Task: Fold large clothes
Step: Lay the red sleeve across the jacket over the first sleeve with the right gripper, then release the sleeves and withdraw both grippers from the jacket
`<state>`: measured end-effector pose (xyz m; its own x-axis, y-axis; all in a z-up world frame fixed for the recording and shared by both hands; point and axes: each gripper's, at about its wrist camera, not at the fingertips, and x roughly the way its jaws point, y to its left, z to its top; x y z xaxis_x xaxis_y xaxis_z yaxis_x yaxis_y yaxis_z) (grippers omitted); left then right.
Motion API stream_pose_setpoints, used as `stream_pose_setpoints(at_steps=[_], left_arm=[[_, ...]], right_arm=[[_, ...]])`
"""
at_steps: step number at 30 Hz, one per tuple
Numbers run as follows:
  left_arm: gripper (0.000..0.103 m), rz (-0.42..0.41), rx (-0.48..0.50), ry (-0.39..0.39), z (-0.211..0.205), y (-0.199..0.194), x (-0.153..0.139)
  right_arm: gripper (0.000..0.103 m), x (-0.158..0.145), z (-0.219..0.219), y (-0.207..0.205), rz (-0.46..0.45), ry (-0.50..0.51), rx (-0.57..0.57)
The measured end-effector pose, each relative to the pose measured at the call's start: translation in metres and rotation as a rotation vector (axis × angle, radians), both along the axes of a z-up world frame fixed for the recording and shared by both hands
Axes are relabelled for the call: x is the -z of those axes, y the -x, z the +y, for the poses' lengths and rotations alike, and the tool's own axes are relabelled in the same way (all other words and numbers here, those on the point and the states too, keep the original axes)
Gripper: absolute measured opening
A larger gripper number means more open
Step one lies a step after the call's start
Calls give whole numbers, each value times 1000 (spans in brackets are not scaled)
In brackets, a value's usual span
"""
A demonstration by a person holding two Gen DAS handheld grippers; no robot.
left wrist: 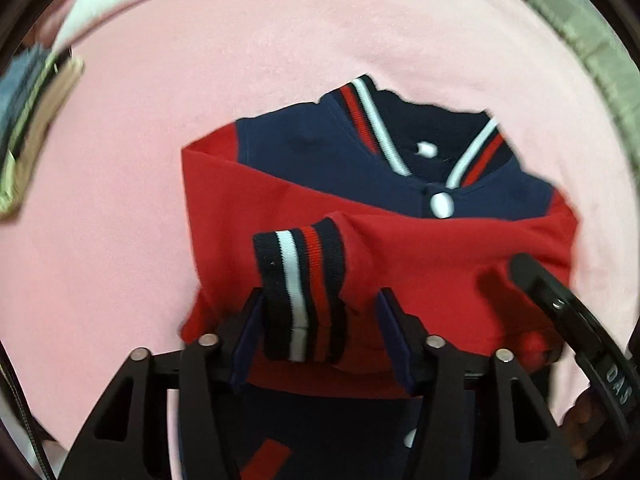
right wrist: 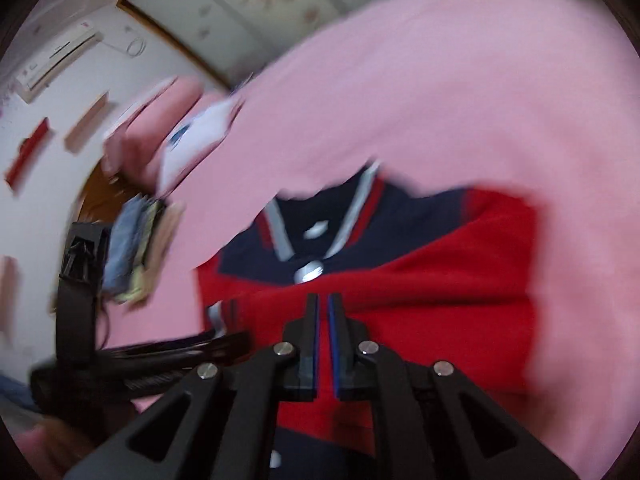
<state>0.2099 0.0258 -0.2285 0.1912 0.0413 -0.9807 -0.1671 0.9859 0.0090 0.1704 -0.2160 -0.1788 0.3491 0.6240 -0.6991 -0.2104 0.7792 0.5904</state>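
The left tool (left wrist: 320, 322) stands partly open around the one striped cuff (left wrist: 300, 292) of a red sleeve, its pads not pressing it, and the right tool (right wrist: 323, 312) is closed with nothing between its pads. Under both lies one red and navy jacket (left wrist: 360, 200) on the pink bed cover (left wrist: 200, 60), sleeves folded across, with two white buttons (left wrist: 440, 204) seen. Farther left is one pile of folded clothes (left wrist: 36, 120).

- The left wrist camera is looking almost straight down, close over the red and navy varsity jacket (left wrist: 360, 208) lying on the pink fleece blanket (left wrist: 160, 160).
- The right wrist camera is facing obliquely down and forward, taking in the wall and ceiling.
- Both are sharing the jacket's striped collar (right wrist: 324, 216) and the folded clothes pile (right wrist: 132, 248).
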Motion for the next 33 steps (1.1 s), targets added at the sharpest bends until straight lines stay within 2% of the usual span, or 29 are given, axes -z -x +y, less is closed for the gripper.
stream_pose_setpoints(at_steps=[1,2,3,5,11,13,14,15,16,19,21,24,26,27,28,31,33], left_arm=[[50,18,3,-26,-1,5,4],[50,28,3,-24,0,4,8],[50,31,-13,4,3,2,10],[50,35,-30,29,6,0,10],[52,9,-26,71,19,6,12],[52,-5,-32,76,19,9,12],[52,-10,-34,79,20,10,12],[52,-15,-39,83,20,11,10],[52,-15,-44,87,20,12,8],[52,-8,-52,101,30,34,11],[52,16,-52,99,28,44,15],[52,19,-41,100,30,52,16],[52,22,-28,106,24,43,24],[53,23,-27,111,25,44,24],[53,23,-30,121,26,44,25],[54,24,-48,151,31,45,29],[54,24,-49,153,38,47,29]], right_arm=[[6,9,6,-6,50,29,-12],[0,20,14,-14,88,136,-2],[0,24,17,-17,93,182,2],[0,26,4,-22,75,139,64],[0,18,-73,-21,1,243,378],[0,12,-84,-16,-28,243,414],[0,7,-84,-14,-40,263,419],[6,2,-82,-12,-51,284,405],[6,-4,-76,-10,-62,275,361],[6,-11,-64,-8,-16,65,183],[6,-10,-45,-3,33,-12,75],[6,6,-16,6,112,27,-24],[5,17,-14,11,155,89,-23],[0,22,-16,12,174,112,-2],[0,24,-23,13,181,108,28],[0,26,-47,9,173,114,127],[0,20,-67,11,155,171,198]])
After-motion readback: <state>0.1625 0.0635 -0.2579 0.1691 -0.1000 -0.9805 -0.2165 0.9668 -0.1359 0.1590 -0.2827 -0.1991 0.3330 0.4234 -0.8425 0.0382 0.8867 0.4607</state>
